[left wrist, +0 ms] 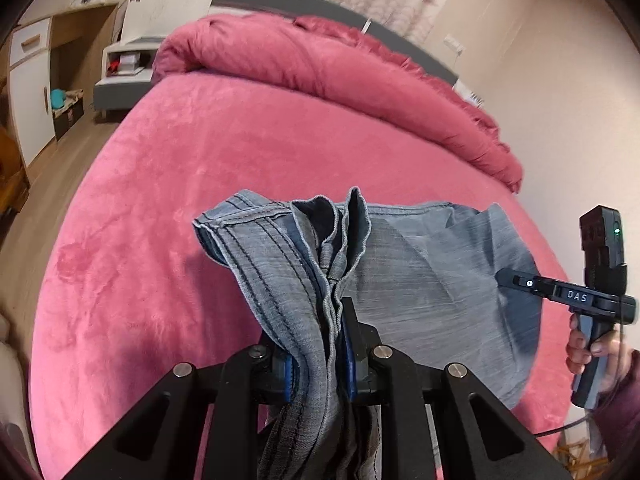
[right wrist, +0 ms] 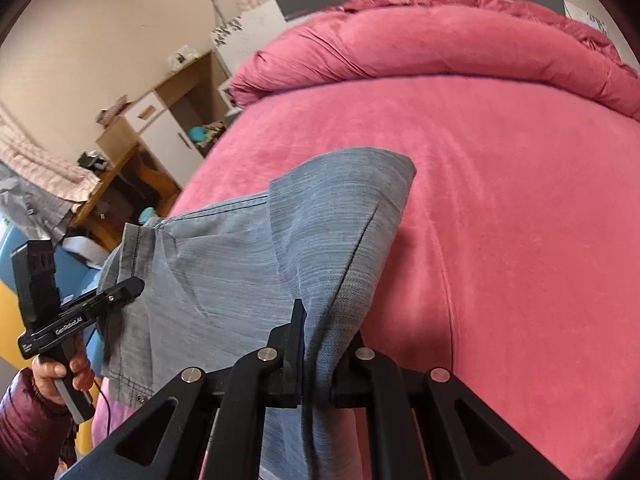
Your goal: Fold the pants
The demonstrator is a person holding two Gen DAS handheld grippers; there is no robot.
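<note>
Left wrist view shows your left gripper [left wrist: 320,344] clamped on a bunched, seamed edge of the pants [left wrist: 420,280], the blue pads [left wrist: 351,372] pressing the denim from both sides with cloth spilling out above and below the jaws. From that pinch the grey-blue fabric spreads across toward your right gripper [left wrist: 508,278], whose tip touches the far side of the garment, your right hand [left wrist: 588,352] wrapped round its handle.

Right wrist view has your right gripper [right wrist: 326,344] closed on a gathered fold of the pants [right wrist: 240,264], the cloth hanging down between the fingers. Beyond it the fabric stretches to your left gripper [right wrist: 134,286], which bites the stitched edge, your left hand [right wrist: 60,372] on the grip.

Between the two grips the pants are held up over the bed [left wrist: 180,168], near its foot end; whether any part rests on the pink cover is unclear. A rolled duvet [left wrist: 320,60] lies across the bed's head end, well apart from the pants. A cabinet [left wrist: 32,80] stands beside the bed.
</note>
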